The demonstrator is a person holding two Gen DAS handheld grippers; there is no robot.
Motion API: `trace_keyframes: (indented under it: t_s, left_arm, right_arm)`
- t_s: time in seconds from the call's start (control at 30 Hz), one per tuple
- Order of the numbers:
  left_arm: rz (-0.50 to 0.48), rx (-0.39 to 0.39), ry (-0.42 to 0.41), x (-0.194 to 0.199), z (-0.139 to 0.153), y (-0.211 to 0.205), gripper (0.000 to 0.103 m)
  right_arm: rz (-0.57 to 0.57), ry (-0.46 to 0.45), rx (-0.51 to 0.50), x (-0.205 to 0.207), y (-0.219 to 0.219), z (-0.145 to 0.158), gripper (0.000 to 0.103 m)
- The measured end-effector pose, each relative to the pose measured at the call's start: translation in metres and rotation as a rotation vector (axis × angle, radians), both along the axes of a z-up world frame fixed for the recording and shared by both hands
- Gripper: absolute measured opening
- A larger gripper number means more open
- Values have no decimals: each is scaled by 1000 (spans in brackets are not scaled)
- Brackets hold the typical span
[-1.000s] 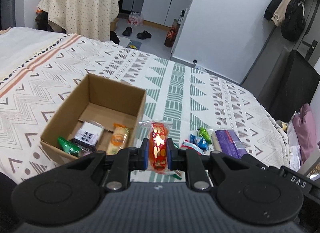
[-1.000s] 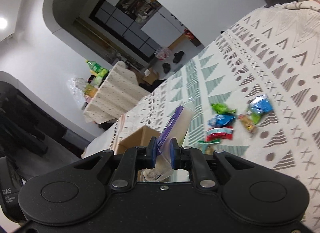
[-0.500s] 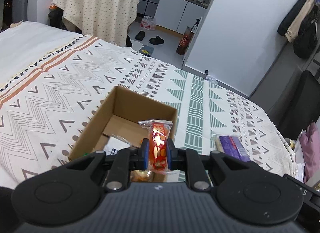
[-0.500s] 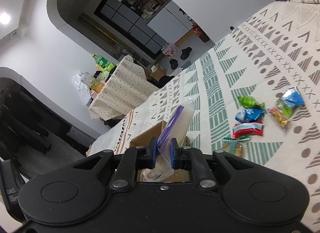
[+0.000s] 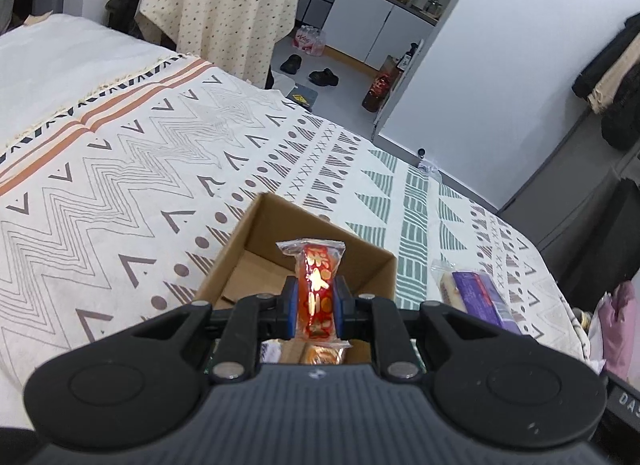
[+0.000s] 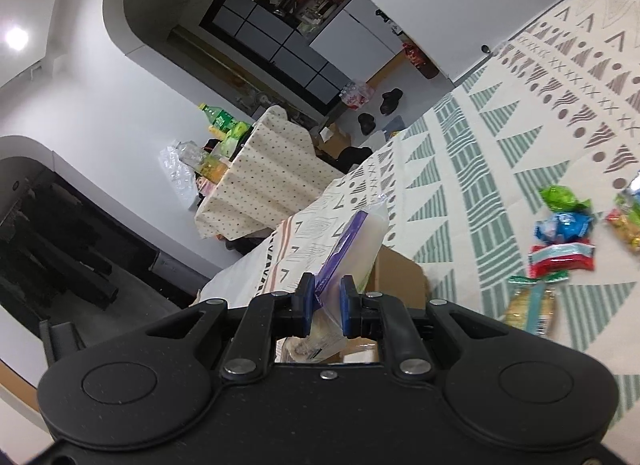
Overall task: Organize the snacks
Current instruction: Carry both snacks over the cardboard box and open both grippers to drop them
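My left gripper (image 5: 316, 307) is shut on a red and gold snack packet (image 5: 318, 289) and holds it over the open cardboard box (image 5: 248, 233) on the bed. A wrapped snack (image 5: 322, 353) shows inside the box below the packet. My right gripper (image 6: 326, 307) is shut on a purple and white snack pack (image 6: 352, 249), held above the bed near the box (image 6: 396, 277). The same purple pack (image 5: 476, 297) shows at the right of the left wrist view. Several small snacks lie on the bedspread: green (image 6: 562, 197), blue (image 6: 564, 225), red (image 6: 560, 261).
The bed has a patterned cover (image 5: 120, 193). A table with a dotted cloth (image 5: 224, 5) and bottles stands beyond the bed. Shoes (image 5: 324, 75) lie on the floor. A dark cabinet (image 5: 600, 241) stands at the bed's right.
My left gripper has moved left and forward, bringing the red packet over the box. My right gripper has moved left with the purple pack, so the loose snacks have slid to the right edge.
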State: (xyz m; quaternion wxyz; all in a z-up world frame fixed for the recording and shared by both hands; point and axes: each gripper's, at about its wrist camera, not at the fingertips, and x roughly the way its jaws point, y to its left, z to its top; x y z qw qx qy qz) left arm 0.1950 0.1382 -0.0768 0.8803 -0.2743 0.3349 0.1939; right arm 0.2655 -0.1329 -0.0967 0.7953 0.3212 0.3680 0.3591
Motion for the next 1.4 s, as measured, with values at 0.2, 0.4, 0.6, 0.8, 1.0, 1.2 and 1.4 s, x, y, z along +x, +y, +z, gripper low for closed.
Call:
trace_keyframes:
  t_s: [0.2,0.4,0.6,0.8,1.0,1.2,1.4]
  left_arm:
    - [1,-41,1,10,-11,22,16]
    - [-26,-78,16,24,-26,37,16]
    - [-35,-104,28,30,-37,45,17]
    - [-17,-105,63,32,-41,45,38]
    - [-12,-73,59,25,-37,32,64]
    - [-32,-48,80,22,-32,1,83]
    - [-72,-17,63,19,-20,-34,92]
  right_arm:
    - [29,8,-20,5,31,-7,13]
    - [77,35,-31,11,59,-16,30]
    - [40,51,-83,11,58,-18,44]
    - [9,55,-128,7,44,-19,55]
    - [-18,35,-197,1,24,-13,62]
    - [-75,7,-232,0,-15,2,81]
    - [-96,-48,-306,-2,-58,9,96]
